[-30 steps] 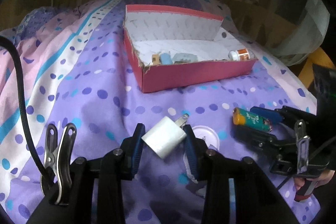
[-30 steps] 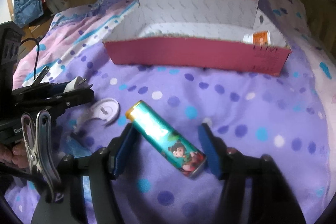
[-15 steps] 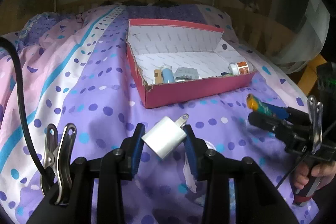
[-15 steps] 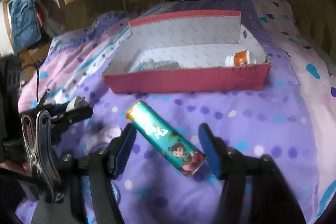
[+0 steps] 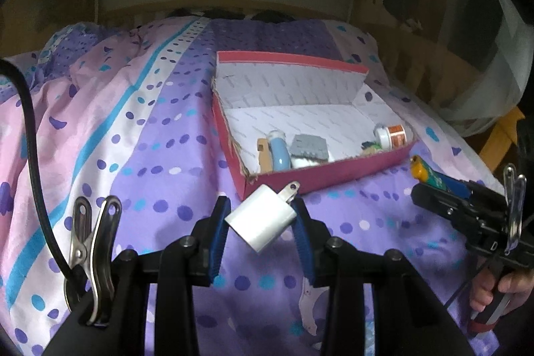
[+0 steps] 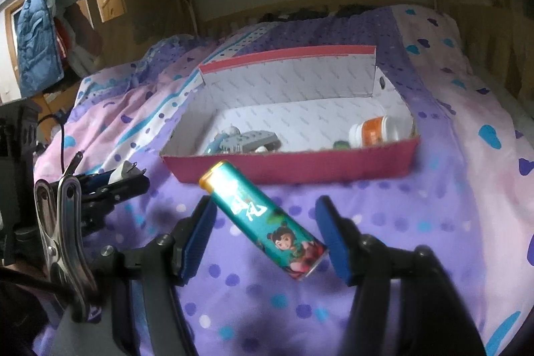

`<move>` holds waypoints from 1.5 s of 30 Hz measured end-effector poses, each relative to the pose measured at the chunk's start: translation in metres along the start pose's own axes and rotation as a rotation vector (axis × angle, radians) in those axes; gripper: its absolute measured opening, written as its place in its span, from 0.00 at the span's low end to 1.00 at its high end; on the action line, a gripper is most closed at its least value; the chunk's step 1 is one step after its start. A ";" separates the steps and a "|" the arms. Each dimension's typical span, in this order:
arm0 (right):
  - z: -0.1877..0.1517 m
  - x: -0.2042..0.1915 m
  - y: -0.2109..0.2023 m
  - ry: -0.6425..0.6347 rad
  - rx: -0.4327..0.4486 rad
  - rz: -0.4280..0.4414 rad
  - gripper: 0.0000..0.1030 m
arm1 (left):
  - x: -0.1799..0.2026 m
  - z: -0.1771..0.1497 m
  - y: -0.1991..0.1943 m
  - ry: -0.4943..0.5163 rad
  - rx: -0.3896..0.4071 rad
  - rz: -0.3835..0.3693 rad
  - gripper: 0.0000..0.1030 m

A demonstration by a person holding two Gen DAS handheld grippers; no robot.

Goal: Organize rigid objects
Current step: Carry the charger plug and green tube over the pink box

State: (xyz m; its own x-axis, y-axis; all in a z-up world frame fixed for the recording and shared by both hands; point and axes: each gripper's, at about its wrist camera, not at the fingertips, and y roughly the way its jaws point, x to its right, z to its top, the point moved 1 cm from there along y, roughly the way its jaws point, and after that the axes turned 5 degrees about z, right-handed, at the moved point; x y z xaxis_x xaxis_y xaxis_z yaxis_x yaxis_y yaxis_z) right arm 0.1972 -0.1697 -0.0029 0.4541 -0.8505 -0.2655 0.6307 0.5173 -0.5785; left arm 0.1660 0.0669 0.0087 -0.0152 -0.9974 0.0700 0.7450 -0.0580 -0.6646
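Note:
My left gripper (image 5: pixel 260 219) is shut on a white plug charger (image 5: pixel 262 217) and holds it above the bed, just short of the near corner of the red cardboard box (image 5: pixel 330 175). My right gripper (image 6: pixel 267 222) is shut on a teal tube with a cartoon girl (image 6: pixel 263 216), held slantwise above the bed in front of the box (image 6: pixel 293 165). The box holds a blue bottle (image 5: pixel 279 149), a grey comb-like piece (image 5: pixel 308 146) and an orange-labelled white bottle (image 5: pixel 392 135). The right gripper with the tube shows at the right of the left wrist view (image 5: pixel 430 177).
The box lies on a purple dotted duvet (image 5: pixel 160 162) with pink and blue stripes. A white round object (image 5: pixel 308 306) lies on the duvet under my left gripper. A wooden headboard runs along the far end. A blue jacket (image 6: pixel 36 32) hangs at the left.
Both grippers have risen and moved toward the box with their objects held. The box interior is now more visible from above.

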 end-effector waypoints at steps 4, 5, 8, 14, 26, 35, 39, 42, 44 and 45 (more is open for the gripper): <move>0.005 0.004 -0.006 0.034 0.015 0.011 0.61 | 0.000 0.007 -0.001 0.005 0.015 0.013 0.38; 0.007 0.005 -0.007 0.031 0.020 0.003 0.61 | 0.002 0.009 0.000 0.014 0.019 0.018 0.38; 0.011 0.003 -0.007 -0.001 0.029 -0.030 0.61 | 0.004 0.013 0.002 0.029 0.021 0.025 0.38; 0.015 0.007 0.001 0.032 -0.005 -0.003 0.61 | 0.005 0.021 0.003 0.028 0.029 0.040 0.38; 0.034 0.005 0.022 0.017 -0.049 -0.008 0.61 | 0.015 0.038 0.014 0.072 0.054 0.070 0.38; 0.055 0.015 0.040 0.015 -0.043 -0.023 0.61 | 0.020 0.046 0.033 0.081 0.043 0.072 0.38; 0.064 0.019 0.047 0.029 -0.036 -0.022 0.61 | 0.022 0.051 0.040 0.095 0.045 0.083 0.38; 0.067 0.024 0.052 0.048 -0.034 -0.026 0.61 | 0.024 0.054 0.047 0.109 0.046 0.091 0.38; 0.067 0.027 0.056 0.065 -0.036 -0.028 0.61 | 0.024 0.055 0.053 0.114 0.042 0.095 0.38; 0.067 0.029 0.059 0.073 -0.039 -0.031 0.61 | 0.024 0.056 0.056 0.116 0.039 0.095 0.38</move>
State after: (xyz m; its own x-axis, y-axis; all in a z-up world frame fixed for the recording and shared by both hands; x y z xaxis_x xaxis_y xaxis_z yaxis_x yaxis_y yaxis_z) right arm 0.2899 -0.1578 0.0073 0.3866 -0.8714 -0.3019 0.6181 0.4878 -0.6165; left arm 0.2448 0.0423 0.0150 -0.0186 -0.9966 -0.0798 0.7720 0.0364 -0.6346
